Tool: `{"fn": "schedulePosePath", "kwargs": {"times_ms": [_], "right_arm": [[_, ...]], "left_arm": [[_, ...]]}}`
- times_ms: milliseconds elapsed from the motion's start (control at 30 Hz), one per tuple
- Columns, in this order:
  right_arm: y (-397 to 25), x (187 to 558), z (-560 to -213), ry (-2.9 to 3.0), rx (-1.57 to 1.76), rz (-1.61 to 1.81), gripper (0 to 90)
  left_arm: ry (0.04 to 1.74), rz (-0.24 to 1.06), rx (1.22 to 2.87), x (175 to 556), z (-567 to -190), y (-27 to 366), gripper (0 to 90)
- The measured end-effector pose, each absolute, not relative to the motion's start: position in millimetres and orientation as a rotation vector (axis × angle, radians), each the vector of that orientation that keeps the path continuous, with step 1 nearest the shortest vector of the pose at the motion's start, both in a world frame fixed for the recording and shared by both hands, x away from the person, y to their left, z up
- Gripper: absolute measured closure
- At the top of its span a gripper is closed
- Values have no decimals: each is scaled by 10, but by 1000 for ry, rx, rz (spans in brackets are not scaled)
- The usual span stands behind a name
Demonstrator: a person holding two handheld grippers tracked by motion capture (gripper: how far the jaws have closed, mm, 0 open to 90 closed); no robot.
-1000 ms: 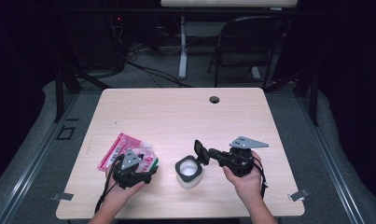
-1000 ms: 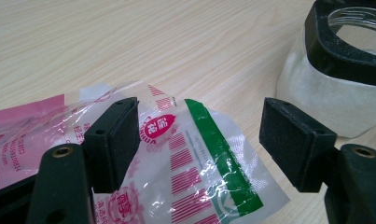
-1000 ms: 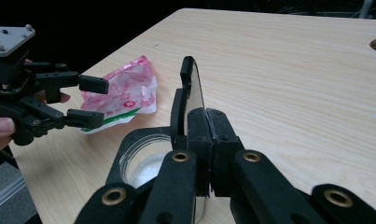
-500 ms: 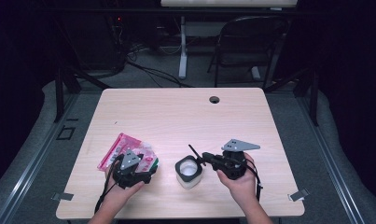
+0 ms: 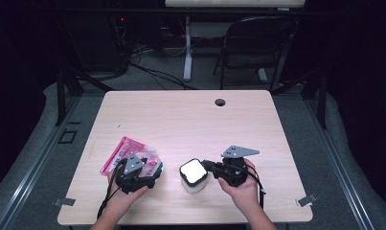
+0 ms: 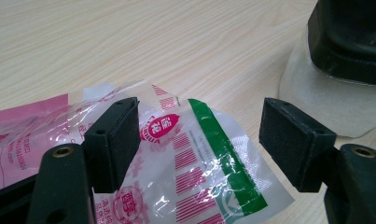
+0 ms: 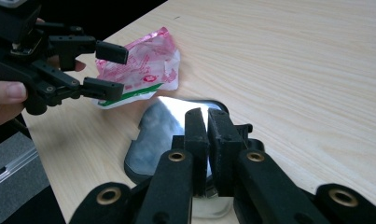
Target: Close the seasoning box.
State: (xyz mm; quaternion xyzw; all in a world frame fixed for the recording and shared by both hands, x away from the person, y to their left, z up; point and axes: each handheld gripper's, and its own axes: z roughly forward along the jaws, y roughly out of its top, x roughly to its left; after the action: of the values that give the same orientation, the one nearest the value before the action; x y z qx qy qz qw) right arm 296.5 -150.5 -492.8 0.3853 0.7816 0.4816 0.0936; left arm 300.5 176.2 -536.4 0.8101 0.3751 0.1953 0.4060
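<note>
Pink-and-clear crinkly plastic packet [image 6: 185, 158] lies under my left gripper [image 6: 199, 140], jaws spread above its green stripe and barcode; the red seal's characters I can't read. White square lidded tub [image 5: 193, 175] sits just beside. Right gripper [image 7: 207, 140], pressed together, has moved in onto the tub's rim since 1 s ago.

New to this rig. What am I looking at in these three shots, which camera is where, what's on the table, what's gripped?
No robot arm: a person holds a two-jaw gripper in each hand. The high view looks down on the wooden table. The other two cameras ride on the grippers, looking along their black jaws.

The left gripper is open over a crinkled pink, white and green plastic packet. The right gripper is shut, seemingly on the rim of a small white container with a foil lid; the contact itself is hard to see.
</note>
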Motion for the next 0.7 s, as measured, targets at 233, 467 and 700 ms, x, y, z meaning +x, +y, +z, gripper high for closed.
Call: {"fn": "schedulePosePath", "kwargs": {"times_ms": [233,467,700], "right_arm": [[-1483,2961,-4939,2333,1136,1425,857],[-1470,2962,-4949,2331,1133,1433,840],[-1483,2962,-4942,2335,1136,1427,828]], "left_arm": [[944,494,2047,3008,-5362,1769,289],[946,495,2047,3006,-5366,1763,290],[947,498,2052,3009,-5369,1766,292]]}}
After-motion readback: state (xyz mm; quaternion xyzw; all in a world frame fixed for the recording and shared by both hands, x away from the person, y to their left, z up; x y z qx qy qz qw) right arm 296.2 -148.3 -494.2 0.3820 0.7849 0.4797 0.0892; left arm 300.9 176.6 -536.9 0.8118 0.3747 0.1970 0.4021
